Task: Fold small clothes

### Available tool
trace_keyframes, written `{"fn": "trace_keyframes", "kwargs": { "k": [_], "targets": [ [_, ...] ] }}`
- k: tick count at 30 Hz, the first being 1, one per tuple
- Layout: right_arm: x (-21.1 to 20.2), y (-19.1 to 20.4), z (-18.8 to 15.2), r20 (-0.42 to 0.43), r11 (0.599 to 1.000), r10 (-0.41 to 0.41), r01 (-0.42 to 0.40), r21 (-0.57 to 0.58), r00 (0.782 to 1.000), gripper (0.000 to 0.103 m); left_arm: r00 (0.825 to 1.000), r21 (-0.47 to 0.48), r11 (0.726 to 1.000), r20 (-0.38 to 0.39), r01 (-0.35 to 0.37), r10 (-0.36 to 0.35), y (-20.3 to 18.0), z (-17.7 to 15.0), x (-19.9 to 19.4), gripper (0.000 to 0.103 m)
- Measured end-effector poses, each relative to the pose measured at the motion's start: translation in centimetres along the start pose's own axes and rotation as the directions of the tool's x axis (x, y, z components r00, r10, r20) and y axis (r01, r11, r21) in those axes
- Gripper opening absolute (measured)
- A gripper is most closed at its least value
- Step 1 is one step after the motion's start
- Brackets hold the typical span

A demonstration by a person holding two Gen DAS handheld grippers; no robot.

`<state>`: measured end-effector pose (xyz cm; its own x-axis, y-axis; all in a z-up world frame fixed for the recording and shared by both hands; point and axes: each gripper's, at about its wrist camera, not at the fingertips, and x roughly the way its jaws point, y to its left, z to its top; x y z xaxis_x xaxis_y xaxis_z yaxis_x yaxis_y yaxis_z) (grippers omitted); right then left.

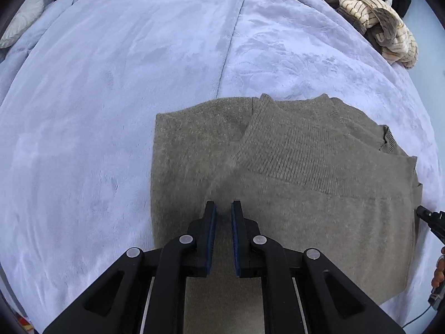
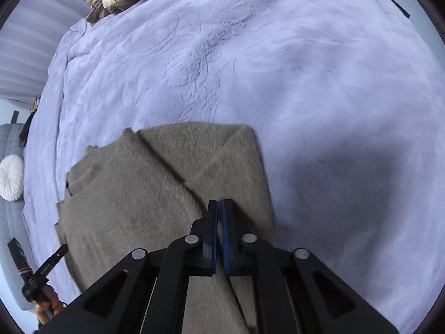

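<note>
Midway through folding: olive sweater flat on the bed, sleeves tucked in. Left gripper slightly parted, empty; right gripper nearly closed, empty. Next: grasp near hem, fold toward far edge.

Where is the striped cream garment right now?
In the left wrist view, the striped cream garment lies bunched at the upper right edge of the lavender blanket, beyond the folded olive sweater.

My left gripper hangs with jaws slightly parted, nothing between; my right gripper has jaws nearly closed (thin gap), both pointing downward
</note>
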<state>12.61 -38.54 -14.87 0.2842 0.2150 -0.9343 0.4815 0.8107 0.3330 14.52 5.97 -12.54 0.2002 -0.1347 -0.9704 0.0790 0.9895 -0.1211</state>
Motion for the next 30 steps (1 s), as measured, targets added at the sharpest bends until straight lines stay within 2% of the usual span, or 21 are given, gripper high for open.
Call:
{"fn": "trace_keyframes", "kwargs": {
  "k": [4,6,8,11,15,22,24,27,29,30],
  "targets": [
    [-2.9,1.2,-3.4,0.003,0.995,0.017,-0.017,-0.095,1.0,0.007,0.999,-0.015,1.0,-0.032,-0.023,0.022,0.4,-3.1,-0.6,0.012],
    [-3.5,1.7,-5.4,-0.011,0.991,0.02,-0.021,-0.131,1.0,0.007,0.997,-0.047,0.998,-0.073,-0.029,0.025,0.9,-5.0,0.0,0.012],
    [-3.4,1.9,-7.2,-0.043,0.988,0.018,-0.024,-0.154,0.999,0.007,0.994,-0.075,0.997,-0.108,-0.034,0.026,1.4,-6.6,0.5,0.012],
    [-2.3,1.0,-9.8,-0.107,0.987,-0.02,0.002,-0.163,0.994,0.007,0.984,-0.056,0.995,-0.164,-0.077,0.067,1.0,-8.7,1.2,0.012],
    [-0.6,-1.0,-11.6,-0.189,0.992,-0.054,0.031,-0.121,0.98,0.007,0.976,-0.004,0.994,-0.187,-0.111,0.109,-0.5,-10.2,0.5,0.012],
    [-1.5,-2.2,-12.3,-0.22,0.995,-0.039,0.016,-0.103,0.975,0.008,0.977,-0.017,0.994,-0.186,-0.109,0.104,-2.4,-11.7,-1.8,0.012],
    [-1.9,-2.3,-12.5,-0.227,0.995,-0.028,0.006,-0.099,0.973,0.012,0.978,-0.017,0.994,-0.177,-0.111,0.106,-2.9,-12.0,-2.6,0.012],
    [-3.0,-2.4,-12.9,-0.224,0.994,-0.022,-0.003,-0.11,0.974,0.024,0.98,-0.018,0.994,-0.171,-0.111,0.106,-4.1,-12.5,-3.5,0.012],
    [-3.7,-2.0,-13.4,-0.218,0.993,-0.016,-0.01,-0.119,0.976,0.041,0.981,-0.016,0.994,-0.165,-0.111,0.106,-5.0,-12.7,-4.0,0.012],
    [-4.0,-1.8,-13.5,-0.213,0.992,-0.015,-0.013,-0.127,0.977,0.044,0.981,-0.015,0.994,-0.163,-0.112,0.108,-5.4,-12.9,-4.3,0.012]
  ]
}}
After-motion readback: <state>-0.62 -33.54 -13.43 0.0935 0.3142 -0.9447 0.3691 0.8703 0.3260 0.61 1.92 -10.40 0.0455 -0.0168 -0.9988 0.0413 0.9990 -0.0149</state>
